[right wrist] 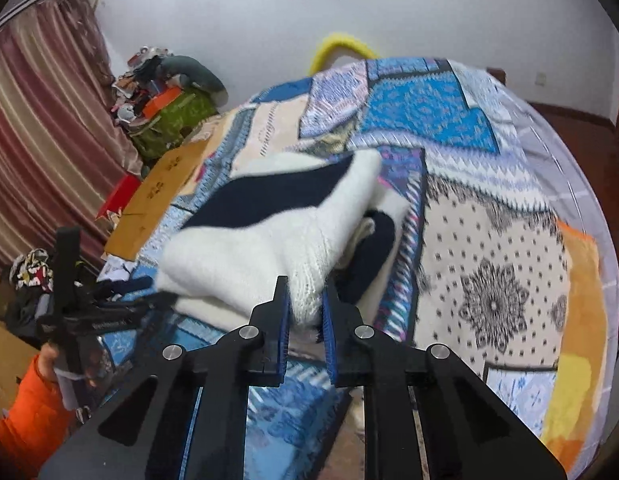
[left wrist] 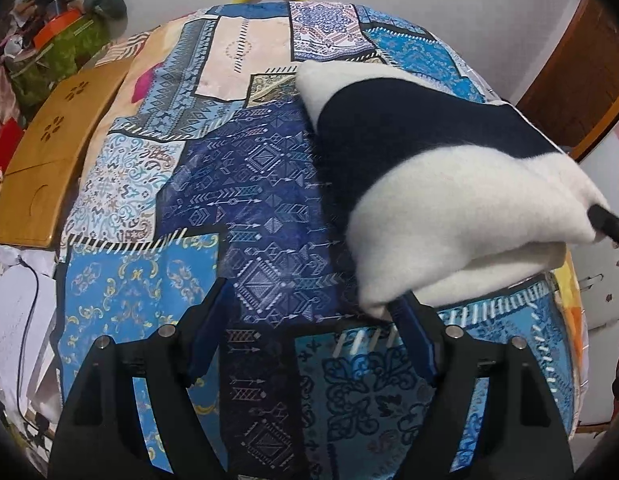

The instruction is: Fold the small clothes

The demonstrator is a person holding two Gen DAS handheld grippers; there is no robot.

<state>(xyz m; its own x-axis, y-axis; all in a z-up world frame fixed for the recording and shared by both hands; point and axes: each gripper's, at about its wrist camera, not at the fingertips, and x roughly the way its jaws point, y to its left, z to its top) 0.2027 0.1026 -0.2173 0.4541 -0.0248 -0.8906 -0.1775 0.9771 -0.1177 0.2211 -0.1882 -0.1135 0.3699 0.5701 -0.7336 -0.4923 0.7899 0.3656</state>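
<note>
1. A small white and navy knitted garment [right wrist: 277,216] lay partly folded on the patchwork bedspread [left wrist: 157,208], near the bed's near edge, one white corner lifted.
2. The right gripper [right wrist: 305,304] pinched that lifted white corner, its blue pads pressed on the knit from both sides.
3. The left gripper [left wrist: 309,312] hung at the garment's other near corner with jaws spread wide; its right finger [left wrist: 417,336] sat against the white hem, while only bedspread showed between the pads.
4. A wooden lap table [left wrist: 49,152] lay beside the bedspread at the left.
5. An orange sleeve [right wrist: 25,412] showed behind the left gripper's handle in the right wrist view.
6. A striped curtain [right wrist: 41,128] hung beyond.
</note>
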